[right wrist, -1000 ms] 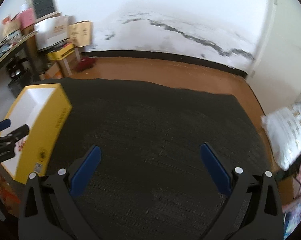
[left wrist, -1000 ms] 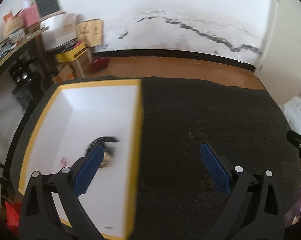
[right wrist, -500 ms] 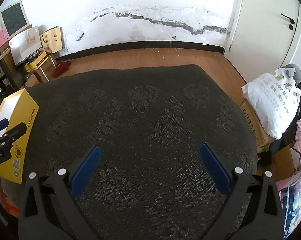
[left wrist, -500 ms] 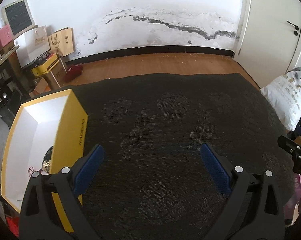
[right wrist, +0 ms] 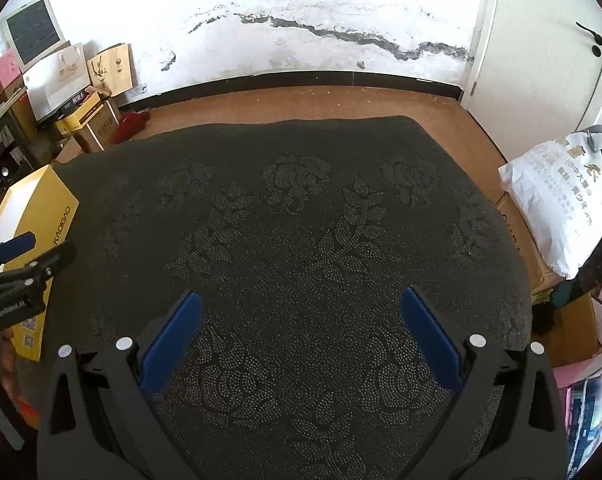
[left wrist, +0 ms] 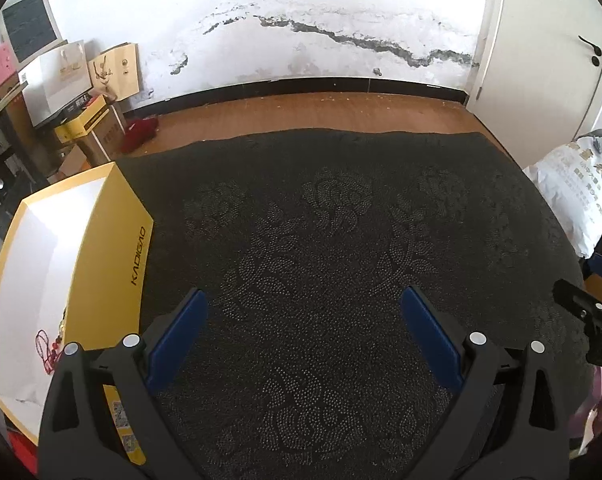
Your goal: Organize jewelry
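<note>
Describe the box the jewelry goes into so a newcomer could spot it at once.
Start at the dark floral-patterned table cover and go to its left edge. There sits an open yellow box with a white interior, a red cord lying inside. It alone reads KADIGAO.

Counts, both wrist views:
- yellow box [left wrist: 113, 248]: 1
- red cord jewelry piece [left wrist: 47, 350] inside it: 1, a second gold item beside it unclear
- grippers: 2, left gripper [left wrist: 301, 334], right gripper [right wrist: 299, 334]
- dark floral cloth [left wrist: 341, 240]: 1
- white printed sack [right wrist: 561, 204]: 1
</note>
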`<state>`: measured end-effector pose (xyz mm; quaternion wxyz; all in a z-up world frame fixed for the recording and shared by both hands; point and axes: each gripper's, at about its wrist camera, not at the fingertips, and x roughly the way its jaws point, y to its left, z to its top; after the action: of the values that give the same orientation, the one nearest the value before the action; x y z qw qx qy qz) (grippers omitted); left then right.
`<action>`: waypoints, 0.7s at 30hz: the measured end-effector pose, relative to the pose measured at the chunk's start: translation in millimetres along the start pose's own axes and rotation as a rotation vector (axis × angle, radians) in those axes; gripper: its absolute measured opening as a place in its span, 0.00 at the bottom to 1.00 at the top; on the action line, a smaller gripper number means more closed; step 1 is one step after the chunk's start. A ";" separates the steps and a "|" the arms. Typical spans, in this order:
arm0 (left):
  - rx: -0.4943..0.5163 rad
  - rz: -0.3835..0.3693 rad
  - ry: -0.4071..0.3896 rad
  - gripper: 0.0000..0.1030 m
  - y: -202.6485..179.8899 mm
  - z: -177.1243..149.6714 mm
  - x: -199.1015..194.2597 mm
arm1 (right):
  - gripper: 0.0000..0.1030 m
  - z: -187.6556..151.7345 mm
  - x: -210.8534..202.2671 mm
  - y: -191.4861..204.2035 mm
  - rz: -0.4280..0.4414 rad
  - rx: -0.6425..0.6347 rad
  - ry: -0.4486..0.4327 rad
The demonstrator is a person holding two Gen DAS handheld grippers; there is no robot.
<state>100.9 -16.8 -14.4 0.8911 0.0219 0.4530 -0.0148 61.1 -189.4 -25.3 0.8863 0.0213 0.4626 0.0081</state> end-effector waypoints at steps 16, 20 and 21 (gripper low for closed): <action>0.005 -0.003 0.009 0.92 3.7 -2.3 4.5 | 0.93 2.8 7.3 7.6 0.004 -0.009 0.011; 0.006 -0.001 0.008 0.92 3.5 -3.9 4.3 | 0.93 2.8 6.9 8.1 0.007 -0.011 0.009; 0.006 -0.001 0.008 0.92 3.8 -4.0 4.3 | 0.93 3.1 7.0 7.8 0.007 -0.011 0.010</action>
<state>100.4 -12.8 -20.1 0.8891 0.0246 0.4567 -0.0166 67.7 -181.5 -28.9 0.8841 0.0181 0.4667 0.0139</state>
